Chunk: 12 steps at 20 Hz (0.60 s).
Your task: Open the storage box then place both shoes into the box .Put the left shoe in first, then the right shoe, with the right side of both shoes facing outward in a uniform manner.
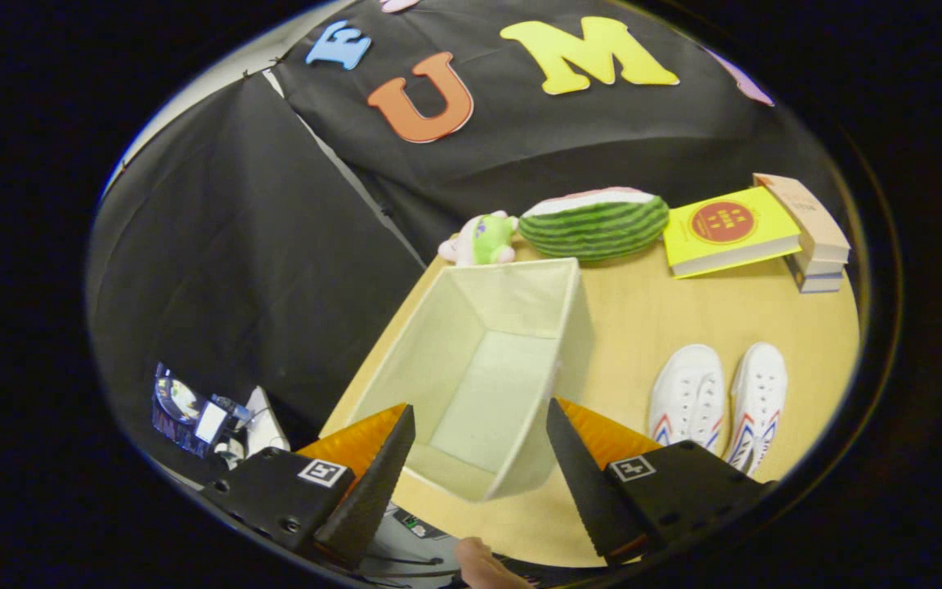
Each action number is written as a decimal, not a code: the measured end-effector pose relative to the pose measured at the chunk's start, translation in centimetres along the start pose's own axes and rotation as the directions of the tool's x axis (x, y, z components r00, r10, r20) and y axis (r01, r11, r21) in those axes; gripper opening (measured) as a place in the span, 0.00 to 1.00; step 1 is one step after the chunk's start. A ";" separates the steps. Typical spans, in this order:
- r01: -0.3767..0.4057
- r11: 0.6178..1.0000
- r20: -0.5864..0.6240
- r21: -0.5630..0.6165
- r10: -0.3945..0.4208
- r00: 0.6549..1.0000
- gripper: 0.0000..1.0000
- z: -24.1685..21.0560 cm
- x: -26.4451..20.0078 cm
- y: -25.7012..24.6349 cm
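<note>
The hand-held gripper hovers over the near edge of the light wooden table with its two fingers spread wide apart and nothing gripped; between and just beyond them sits the cream fabric storage box, square and soft-walled, its top open and its pale inside bottom bare; the right finger's tip lies close to the box's right wall, though whether it touches cannot be told; the left finger's tip sits over the box's near left corner.

To the right of the box, apart from it, the pair of white canvas shoes with red and blue side stripes lies on the table side by side, toes pointing far, the two shoes just beside each other.

At the far edge of the table a green striped watermelon-slice plush lies against the black cloth wall; just left of it is a small pink and green plush toy, near the box's far left corner; to the right, a yellow book with a red circle on its cover leans on a small stack of pale books.

Near, below the box, part of a person's finger shows at the table's edge.
</note>
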State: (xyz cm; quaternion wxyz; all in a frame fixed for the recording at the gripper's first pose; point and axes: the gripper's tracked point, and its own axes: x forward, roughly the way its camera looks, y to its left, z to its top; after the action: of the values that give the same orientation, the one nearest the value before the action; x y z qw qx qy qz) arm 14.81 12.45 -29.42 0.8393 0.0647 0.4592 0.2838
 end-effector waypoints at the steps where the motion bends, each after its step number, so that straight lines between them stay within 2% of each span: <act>1: 0.031 1.000 0.000 -0.005 -0.031 1.000 1.00 -0.4 -0.4 -1.5; 6: 0.124 0.992 -0.051 0.038 -0.122 0.991 1.00 -2.2 -1.5 -8.8; 9: 0.223 0.974 -0.110 0.029 -0.219 0.970 1.00 -4.8 -1.8 -13.5; 12: 0.283 0.958 -0.140 0.057 -0.273 0.952 1.00 -6.0 -1.7 -16.9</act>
State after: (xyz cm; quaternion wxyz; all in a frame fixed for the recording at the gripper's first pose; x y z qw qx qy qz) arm 16.31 -3.35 -37.82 0.8358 0.0128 0.5283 0.1487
